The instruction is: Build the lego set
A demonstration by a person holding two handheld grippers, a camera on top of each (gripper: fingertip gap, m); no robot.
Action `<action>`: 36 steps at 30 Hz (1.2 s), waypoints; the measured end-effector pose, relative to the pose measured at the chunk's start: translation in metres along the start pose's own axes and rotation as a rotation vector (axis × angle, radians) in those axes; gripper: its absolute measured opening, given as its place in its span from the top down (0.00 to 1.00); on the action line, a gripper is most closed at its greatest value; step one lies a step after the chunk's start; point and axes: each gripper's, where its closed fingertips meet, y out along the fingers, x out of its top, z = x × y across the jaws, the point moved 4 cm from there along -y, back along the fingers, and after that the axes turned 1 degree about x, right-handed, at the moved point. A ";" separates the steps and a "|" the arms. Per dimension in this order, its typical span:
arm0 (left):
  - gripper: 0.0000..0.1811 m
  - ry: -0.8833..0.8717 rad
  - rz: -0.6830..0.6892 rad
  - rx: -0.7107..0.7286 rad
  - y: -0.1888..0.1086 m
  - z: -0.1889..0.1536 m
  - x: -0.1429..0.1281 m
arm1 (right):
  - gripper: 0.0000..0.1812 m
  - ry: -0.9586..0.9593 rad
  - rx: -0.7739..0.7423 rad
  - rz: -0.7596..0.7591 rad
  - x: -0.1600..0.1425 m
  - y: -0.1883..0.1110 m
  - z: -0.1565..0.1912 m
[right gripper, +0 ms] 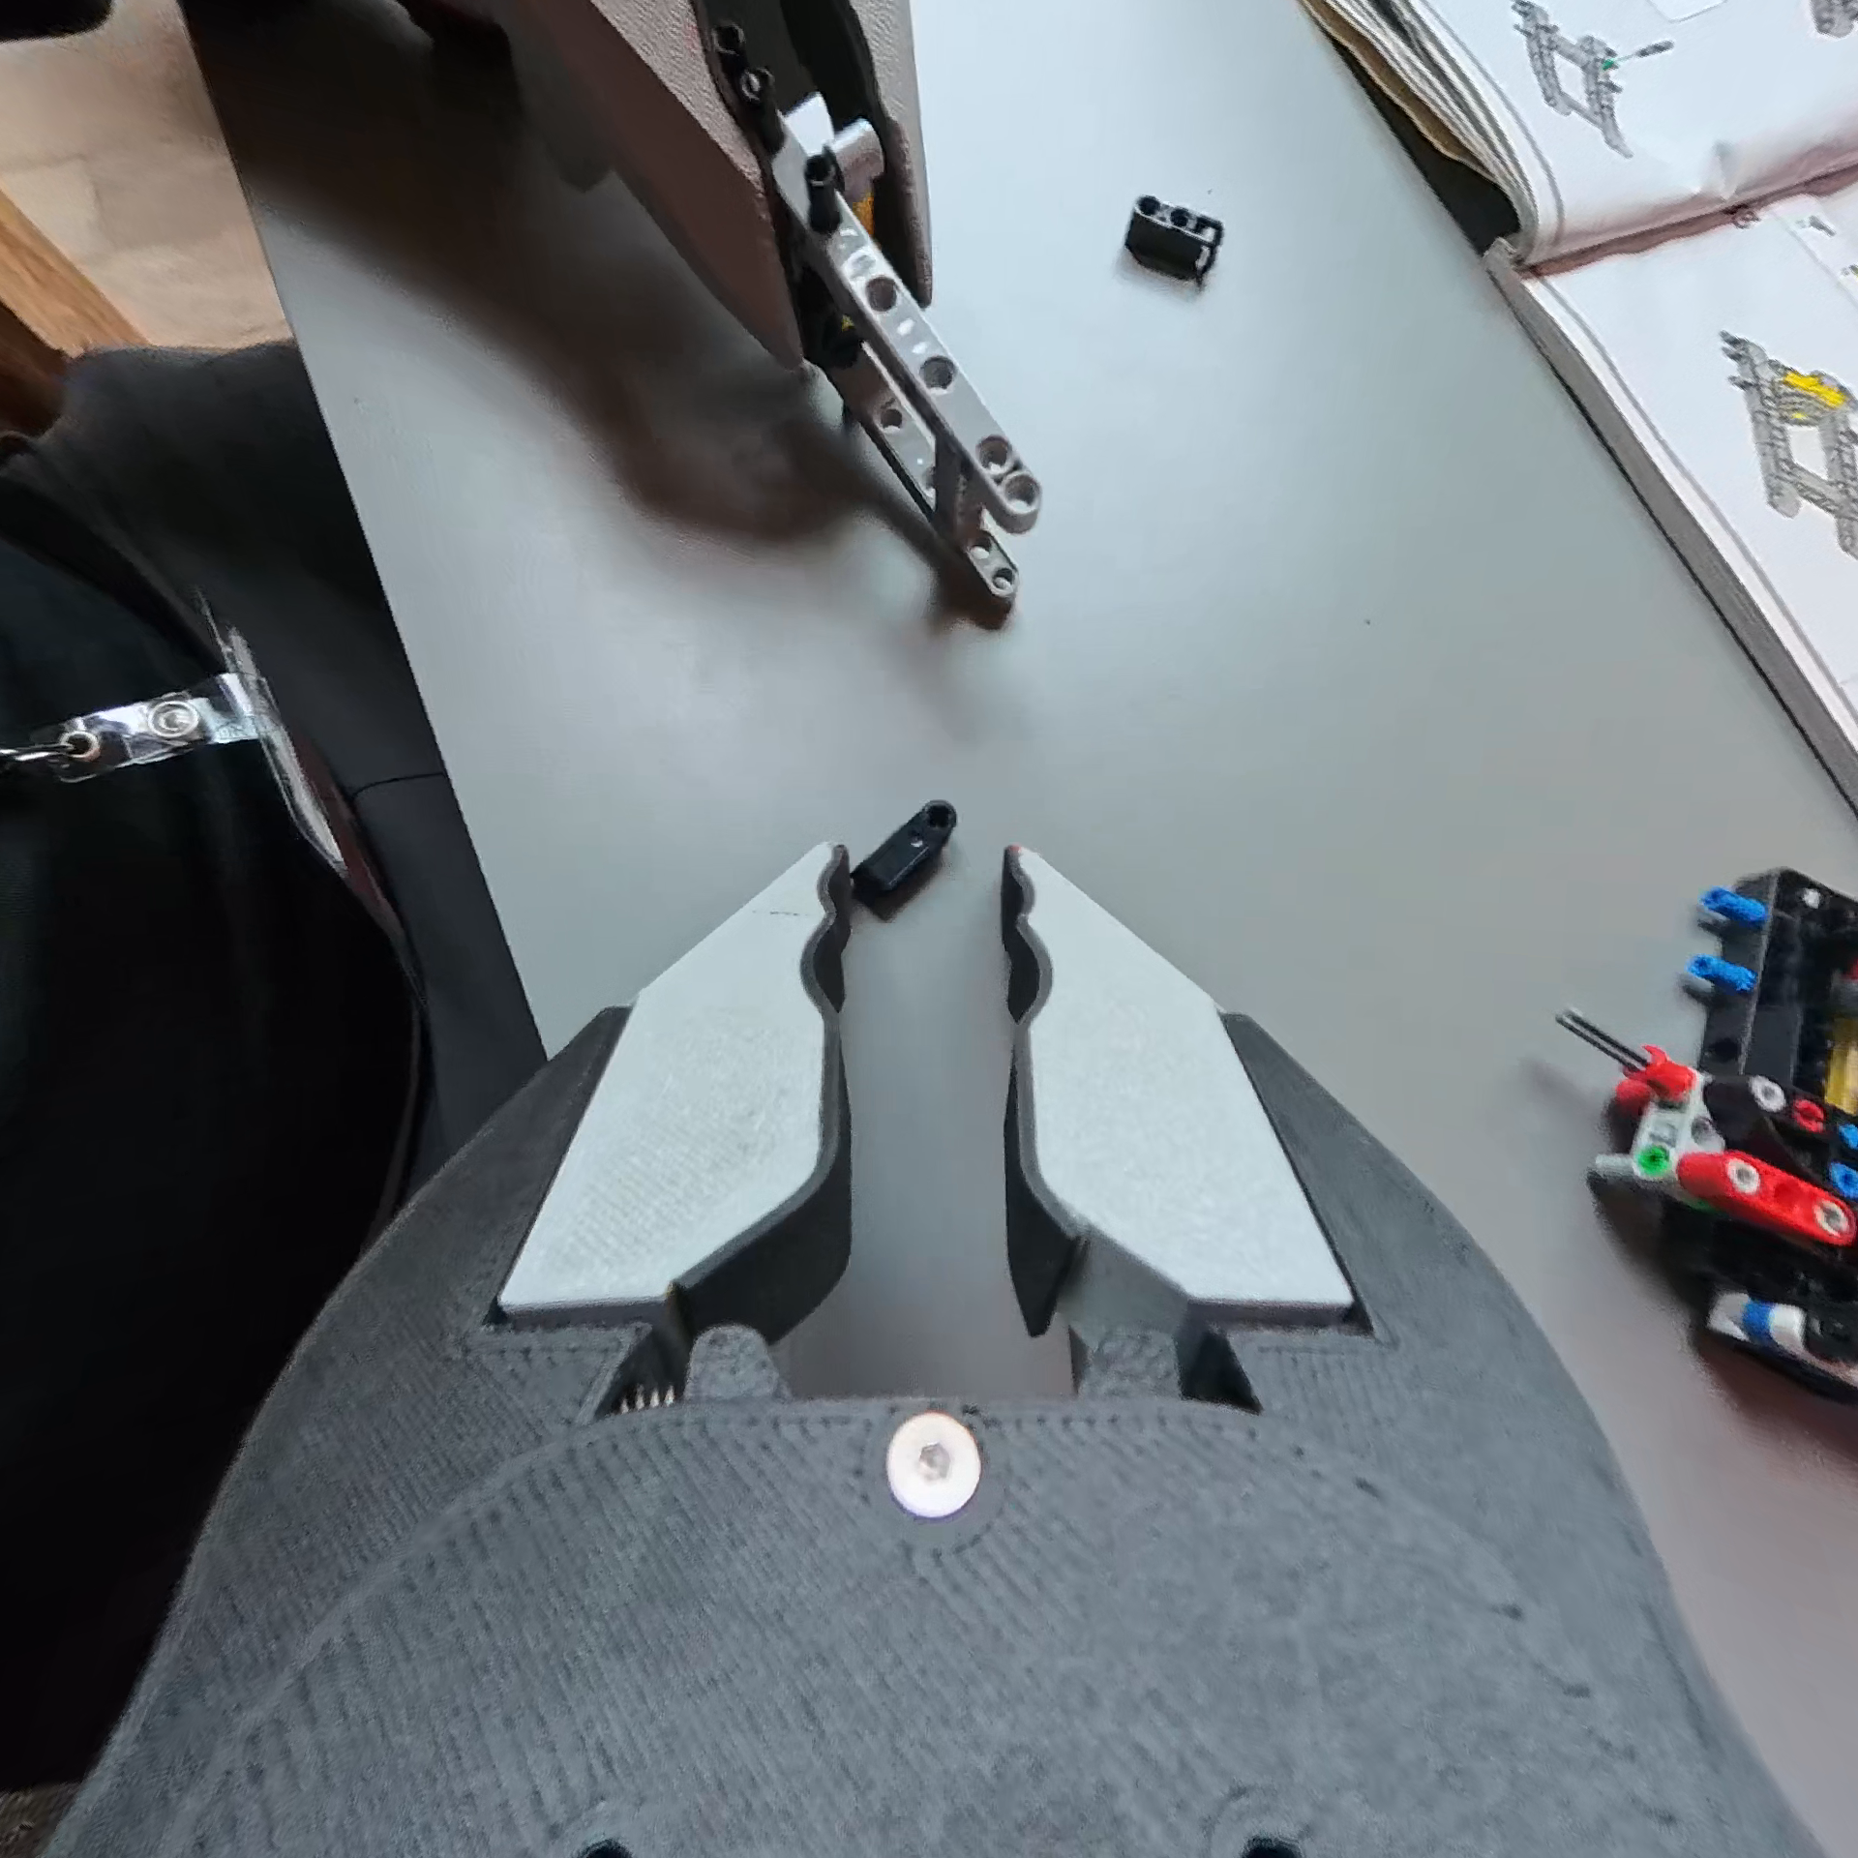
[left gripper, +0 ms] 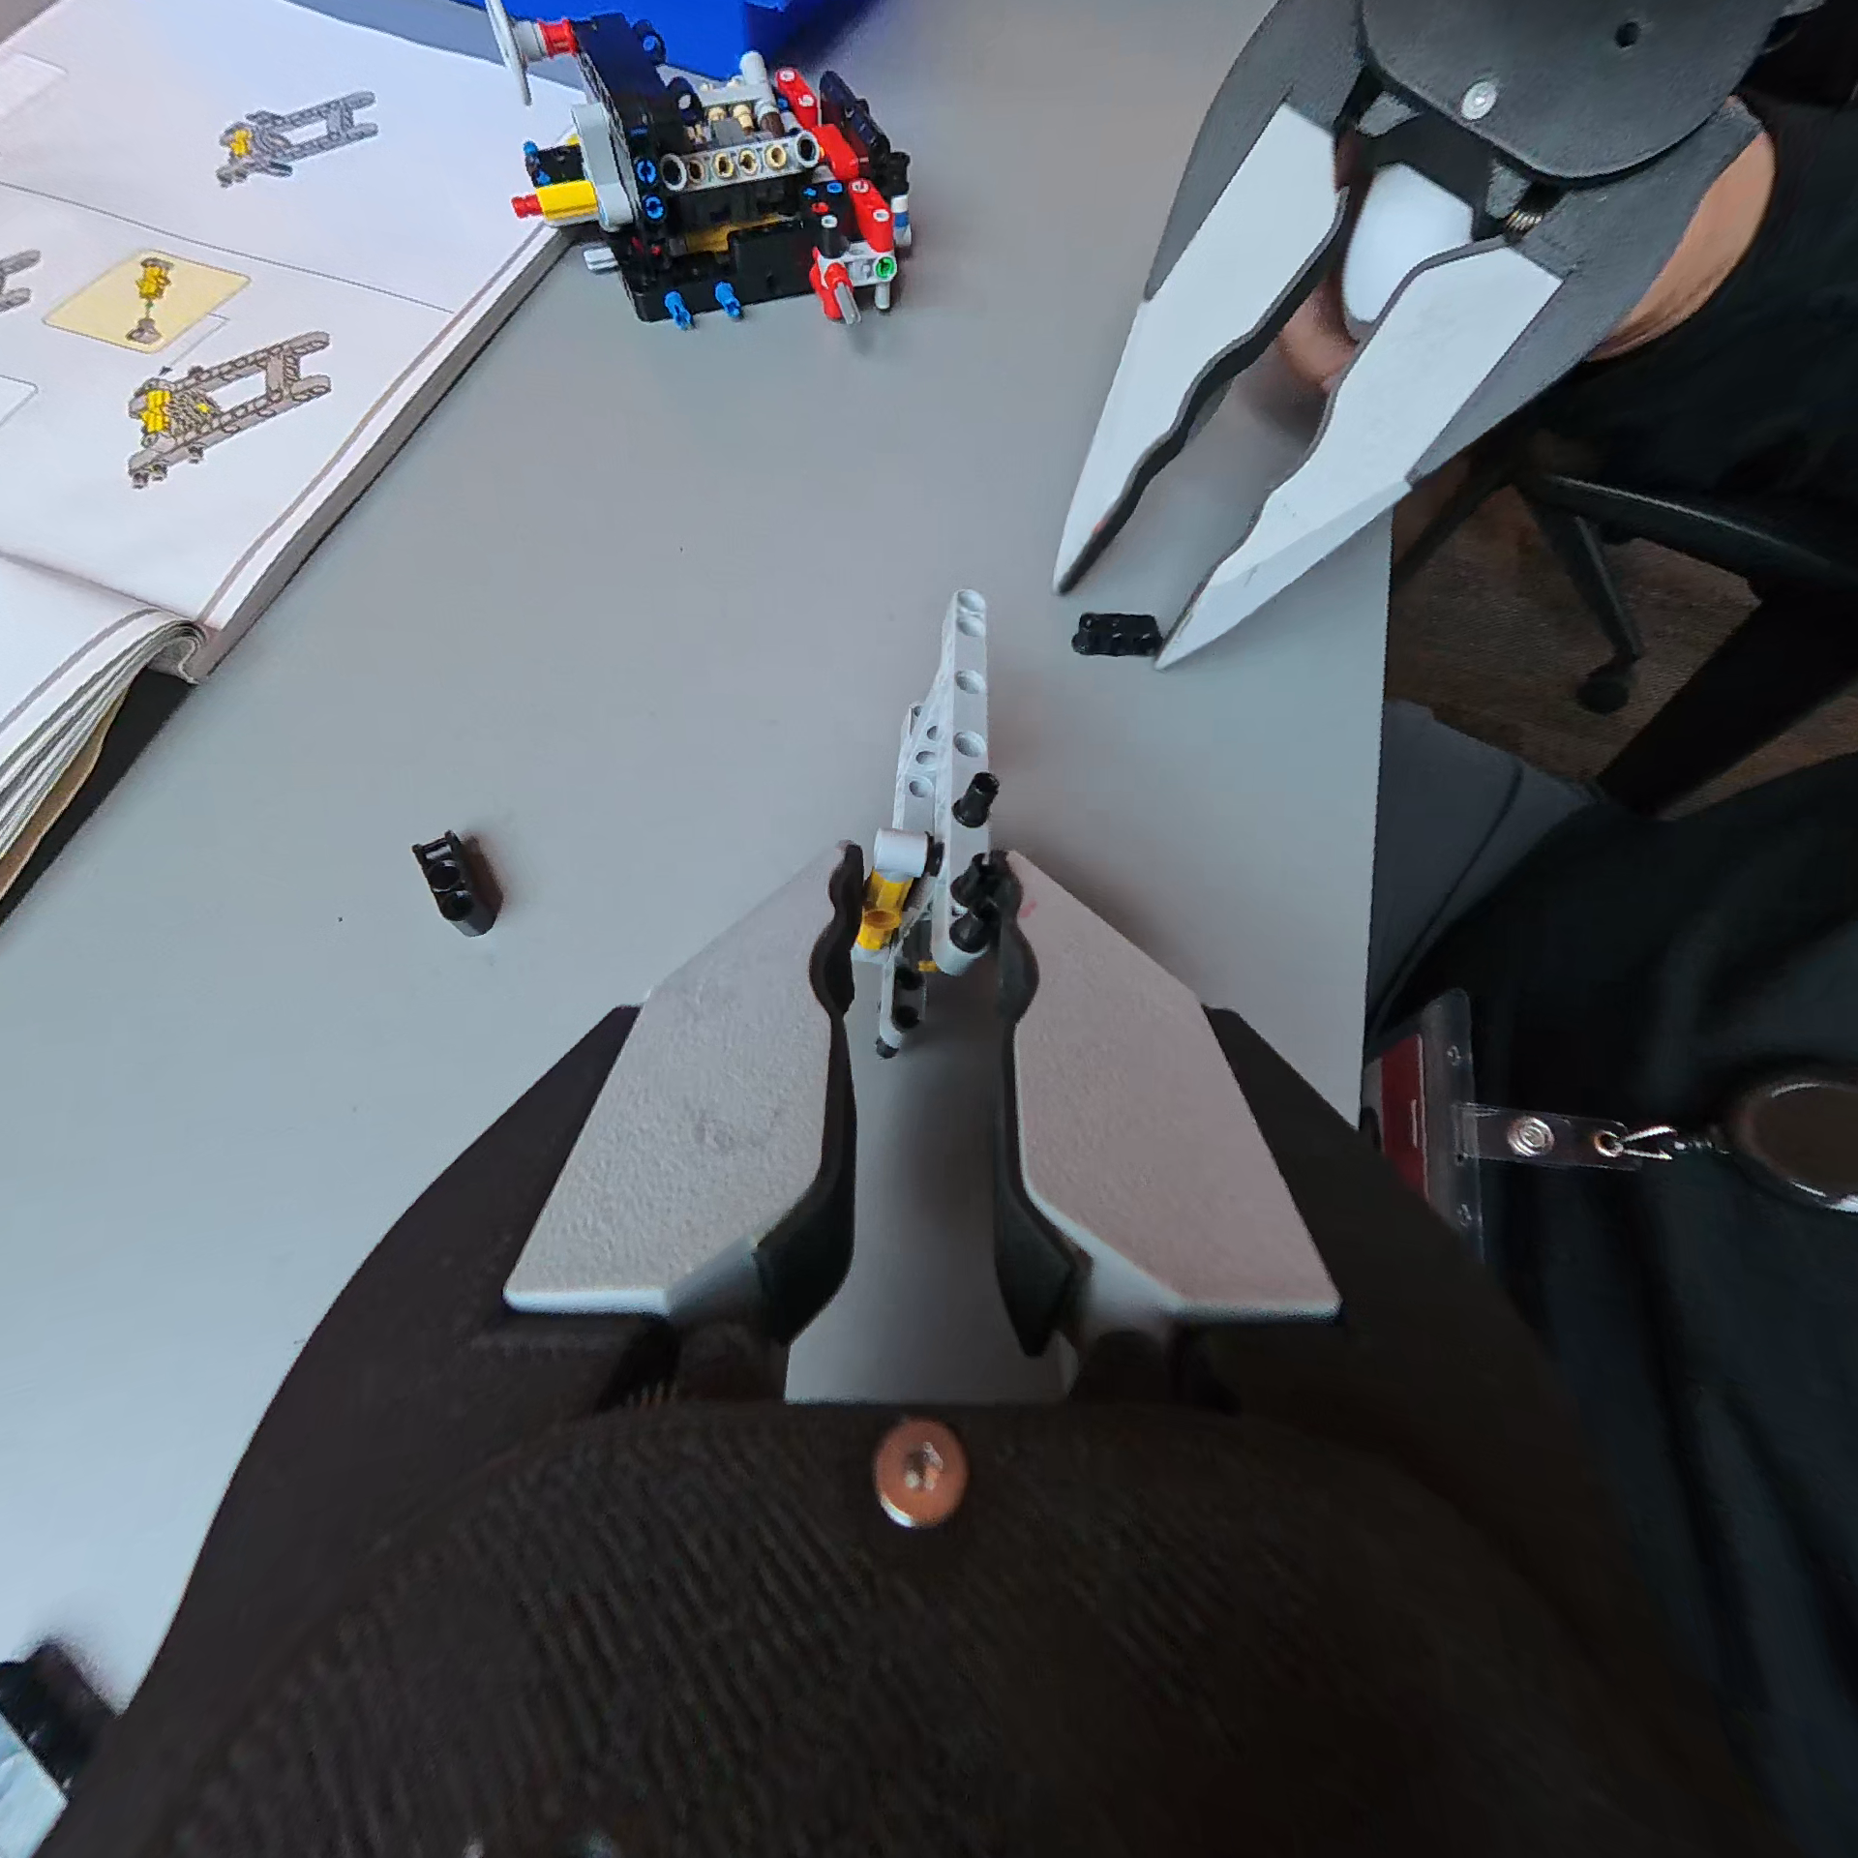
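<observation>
Table [left gripper: 623, 623], grey: one. Carries everything below.

Manual [left gripper: 201, 332]: one, lying open at the table's far side, a build diagram showing.

Main model [left gripper: 744, 191]: one, black with red, blue and yellow parts, standing beside the manual, well apart from both grippers.

Left gripper [left gripper: 925, 885]: one, jaws closed on the grey frame, gripping its pinned end.

Right gripper [right gripper: 920, 865]: one, jaws parted to a moderate gap and empty, tips low over the table.

Grey frame [left gripper: 945, 764]: one sub-assembly of holed beams with a yellow part and black pins, held in the left gripper, its free end pointing toward the right gripper; it appears to touch the table.

Black connectors: two. One [right gripper: 903, 850] lies just at the right gripper's tips, close against one finger. The other [left gripper: 457, 880] sits alone, apart on the table.

Step in hand, by judgement: picking up a black connector to add to the held frame. Next move calls for centring the right jaws round the near connector, closing squarely, then lifting.
</observation>
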 end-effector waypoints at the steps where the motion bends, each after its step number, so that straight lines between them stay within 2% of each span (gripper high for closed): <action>1: 0.88 -0.002 0.000 0.001 0.000 0.000 0.000 | 0.85 0.008 -0.012 0.004 -0.001 -0.002 0.000; 7: 0.88 -0.019 -0.002 -0.019 0.000 0.000 0.000 | 0.86 -0.010 -0.104 0.034 -0.003 -0.011 0.005; 23: 0.85 -0.026 -0.025 -0.025 -0.002 0.001 0.001 | 0.91 0.033 -0.052 0.011 -0.003 -0.003 0.008; 29: 0.89 -0.005 -0.033 -0.029 -0.003 -0.002 0.002 | 0.97 0.036 -0.037 -0.015 -0.003 0.000 0.009; 36: 0.89 0.009 -0.036 -0.014 -0.003 0.000 0.003 | 0.97 -0.021 -0.066 -0.013 -0.003 0.000 0.001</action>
